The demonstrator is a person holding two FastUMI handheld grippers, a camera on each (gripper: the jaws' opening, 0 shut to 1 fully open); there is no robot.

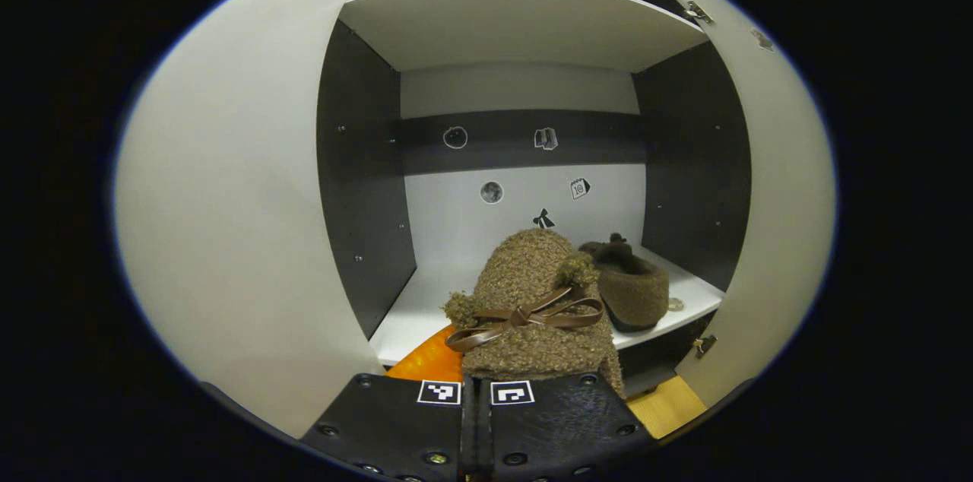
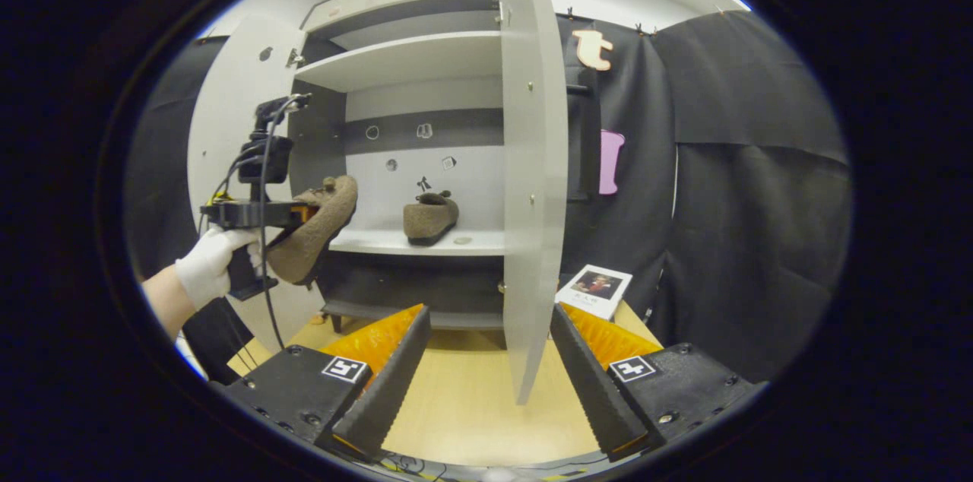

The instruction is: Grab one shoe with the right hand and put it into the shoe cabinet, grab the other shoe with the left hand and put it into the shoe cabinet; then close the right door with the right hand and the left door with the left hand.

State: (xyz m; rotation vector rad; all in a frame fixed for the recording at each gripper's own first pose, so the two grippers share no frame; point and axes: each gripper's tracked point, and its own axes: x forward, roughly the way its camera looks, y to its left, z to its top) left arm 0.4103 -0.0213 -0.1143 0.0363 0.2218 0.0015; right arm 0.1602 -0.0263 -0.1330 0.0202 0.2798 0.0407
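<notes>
My left gripper [image 1: 476, 389] is shut on the heel edge of a fuzzy brown shoe with a leather bow [image 1: 532, 299], held in the air just before the open shoe cabinet. The matching shoe [image 1: 631, 288] rests on the right part of the lower white shelf [image 1: 422, 303]. From the right gripper view, a gloved hand [image 2: 205, 261] carries the left gripper [image 2: 293, 214] with its shoe [image 2: 315, 227] hanging toe-up at the cabinet's left front, and the other shoe [image 2: 429, 217] sits on the shelf. My right gripper [image 2: 490, 315] stands open and empty over the table, facing the right door's edge [image 2: 532, 163].
Both white doors stand wide open: left door [image 1: 228, 223], right door [image 1: 783, 185]. An upper shelf [image 1: 517, 26] spans the cabinet. A small round item [image 1: 675, 305] lies by the shelved shoe. A photo card [image 2: 593, 288] lies on the wooden table [image 2: 464, 391] beyond the right door.
</notes>
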